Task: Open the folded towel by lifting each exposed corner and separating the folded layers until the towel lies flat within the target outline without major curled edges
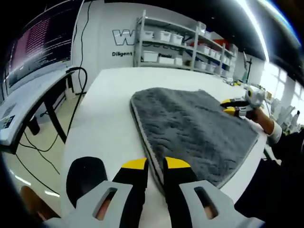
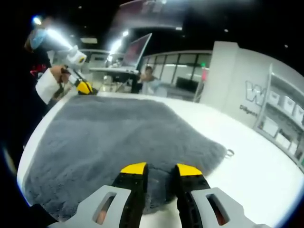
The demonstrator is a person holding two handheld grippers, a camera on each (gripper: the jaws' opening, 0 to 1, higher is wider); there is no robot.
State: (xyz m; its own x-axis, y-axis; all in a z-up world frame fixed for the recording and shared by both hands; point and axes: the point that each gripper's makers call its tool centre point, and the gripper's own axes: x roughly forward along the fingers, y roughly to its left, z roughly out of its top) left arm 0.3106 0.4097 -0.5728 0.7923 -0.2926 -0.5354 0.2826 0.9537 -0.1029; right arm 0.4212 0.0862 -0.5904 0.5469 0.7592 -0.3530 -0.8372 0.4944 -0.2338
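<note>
1. Position of the work. The grey towel (image 1: 194, 130) lies spread on the white table (image 1: 109, 118). In the left gripper view its near edge shows a light binding with what looks like stacked layers, so we judge it only partly unfolded. We see no target outline on the table.

2. Left gripper (image 1: 156, 166). Its yellow-tipped jaws stand a narrow gap apart, straddling the towel's near corner edge. We cannot tell whether they pinch the cloth or merely frame it.

3. Right gripper (image 2: 159, 170). Its jaws stand slightly apart over the towel's edge on the opposite side. Again, we cannot tell whether fabric is caught between them. A small loop (image 2: 230, 152) lies at the towel corner just beside it.

4. Risk: grabbing all layers. If a jaw closes over the whole stacked edge instead of the top ply, lifting would drag the entire towel rather than separate the fold.

5. Risk: sliding. The table looks smooth; pulling from one side only could shift the towel toward the table edge, which lies near its corner in the left gripper view.

6. Risk: curled edge. The plush pile may cling to itself, so a quick release could leave the corner folded under.

7. Risk: slack grip. A shallow bite on the thick binding could slip mid-lift.
</note>
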